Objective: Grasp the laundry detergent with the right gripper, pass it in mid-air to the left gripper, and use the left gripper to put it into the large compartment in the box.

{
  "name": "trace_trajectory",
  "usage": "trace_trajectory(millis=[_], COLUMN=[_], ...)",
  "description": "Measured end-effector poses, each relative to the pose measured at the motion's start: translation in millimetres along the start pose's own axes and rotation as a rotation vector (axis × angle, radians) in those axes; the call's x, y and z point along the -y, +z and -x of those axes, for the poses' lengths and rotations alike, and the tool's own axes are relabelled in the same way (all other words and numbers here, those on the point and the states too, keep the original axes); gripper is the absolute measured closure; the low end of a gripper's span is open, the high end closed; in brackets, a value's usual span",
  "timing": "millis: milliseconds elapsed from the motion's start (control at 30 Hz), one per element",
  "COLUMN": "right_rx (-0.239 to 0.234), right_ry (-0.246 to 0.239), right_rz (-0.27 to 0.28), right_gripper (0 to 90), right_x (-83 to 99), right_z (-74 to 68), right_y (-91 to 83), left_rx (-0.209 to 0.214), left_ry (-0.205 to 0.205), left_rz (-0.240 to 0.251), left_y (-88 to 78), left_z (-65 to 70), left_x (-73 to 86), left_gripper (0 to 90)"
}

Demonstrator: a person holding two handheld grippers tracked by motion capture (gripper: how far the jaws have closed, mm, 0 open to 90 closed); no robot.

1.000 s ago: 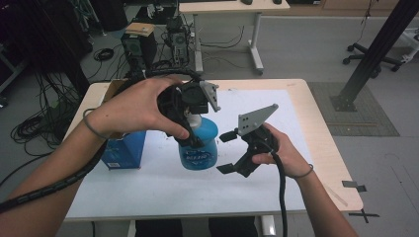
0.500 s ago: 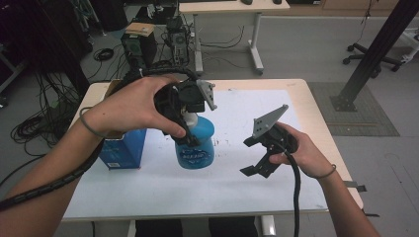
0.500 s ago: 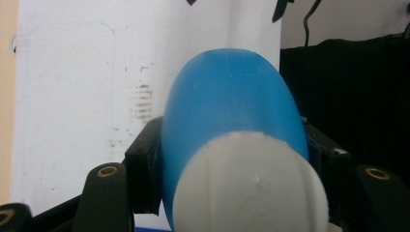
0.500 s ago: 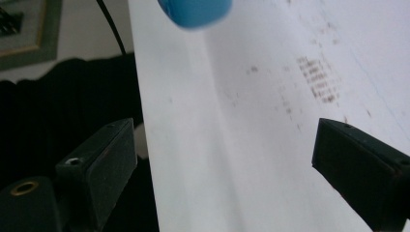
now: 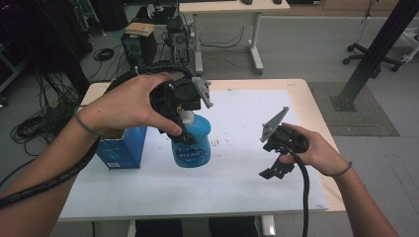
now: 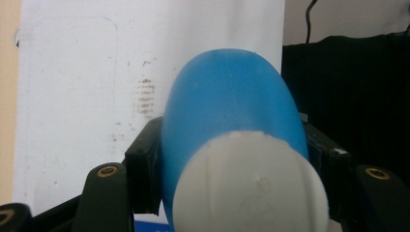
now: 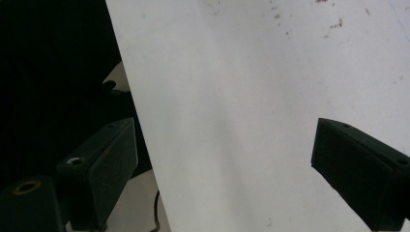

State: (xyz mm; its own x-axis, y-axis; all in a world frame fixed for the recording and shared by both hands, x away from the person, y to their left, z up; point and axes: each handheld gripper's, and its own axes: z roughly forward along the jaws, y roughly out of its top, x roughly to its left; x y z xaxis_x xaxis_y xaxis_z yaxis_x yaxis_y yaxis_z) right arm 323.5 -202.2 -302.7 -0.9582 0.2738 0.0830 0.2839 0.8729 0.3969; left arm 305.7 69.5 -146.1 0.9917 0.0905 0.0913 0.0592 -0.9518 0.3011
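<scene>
Grey floor, tangled black cables and a 2nd desk lie behind my pale wooden worktop [image 5: 316, 106], which is mostly covered by a white paper sheet [image 5: 237, 168] flecked with small dark marks.

From the high view I see my left hand-held gripper [image 5: 185, 116] coming down from above onto the round blue plastic bottle with a white cap [image 5: 191, 143]. That bottle stands upright on the sheet, left of the middle, just beside a blue cardboard box [image 5: 121, 148] that sits at the sheet's left edge. In the left gripper view the 2 black jaws press against either side of the blue bottle [image 6: 227, 121] just under its white cap, so this hand-held gripper is clamped on it, closed as far as the bottle's body lets it.

My right hand-held gripper [image 5: 276, 163] is well apart from the bottle, above the right part of the sheet and tilted downward. In the right gripper view its 2 jaws stand wide apart with nothing between them; bare white paper [image 7: 241, 121] shows through the gap, and the dark space past the sheet's edge lies to the left.
</scene>
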Motion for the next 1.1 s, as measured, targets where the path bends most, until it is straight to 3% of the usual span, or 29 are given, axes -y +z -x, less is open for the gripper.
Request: trace_trajectory(millis=[367,400,633,667,767,800,867,967,1000,1067,1100], right_rx=[0.013,0.014,0.012,0.012,0.008,0.007,0.007,0.004,0.003,0.001,0.001], right_ry=[0.011,0.011,0.020,0.022,0.024,0.025,0.028,0.028,0.027,0.025,0.024], right_rz=[-0.007,-0.006,0.003,0.003,0.012,0.014,0.012,0.010,0.010,0.015,0.017], right_gripper=[9.2,9.2,9.2,9.2,9.2,9.2,9.2,9.2,9.1,9.1,9.1], right_x=[2.4,2.6,6.4,7.0,8.8,9.1,9.6,9.7,9.6,9.4,9.3], right_z=[0.9,1.1,1.6,1.8,1.7,1.7,2.0,2.2,2.3,2.7,2.8], right_y=[1.9,2.2,6.0,6.2,6.3,6.6,8.3,9.5,10.0,11.3,11.6], left_rx=[-0.019,-0.031,-0.107,-0.135,-0.141,-0.154,-0.154,-0.178,-0.197,-0.204,-0.219], left_ry=[-0.042,-0.077,-0.132,-0.183,-0.190,-0.258,-0.258,-0.295,-0.332,-0.345,-0.416], left_rz=[0.011,0.006,-0.022,-0.018,-0.018,-0.011,-0.011,0.003,0.008,0.010,0.016], left_y=[-10.1,-18.4,-38.7,-49.3,-52.7,-62.6,-62.6,-71.3,-77.2,-79.0,-88.0], left_z=[2.8,1.2,-2.9,-7.4,-9.0,-17.0,-17.0,-23.5,-29.6,-31.4,-40.2], left_x=[-6.8,-10.2,-16.4,-16.1,-15.8,-13.0,-13.0,-10.0,-6.6,-5.3,1.8], left_gripper=[37.9,37.8,37.9,37.9,37.9,37.9,37.9,37.9,37.9,37.9,37.9])
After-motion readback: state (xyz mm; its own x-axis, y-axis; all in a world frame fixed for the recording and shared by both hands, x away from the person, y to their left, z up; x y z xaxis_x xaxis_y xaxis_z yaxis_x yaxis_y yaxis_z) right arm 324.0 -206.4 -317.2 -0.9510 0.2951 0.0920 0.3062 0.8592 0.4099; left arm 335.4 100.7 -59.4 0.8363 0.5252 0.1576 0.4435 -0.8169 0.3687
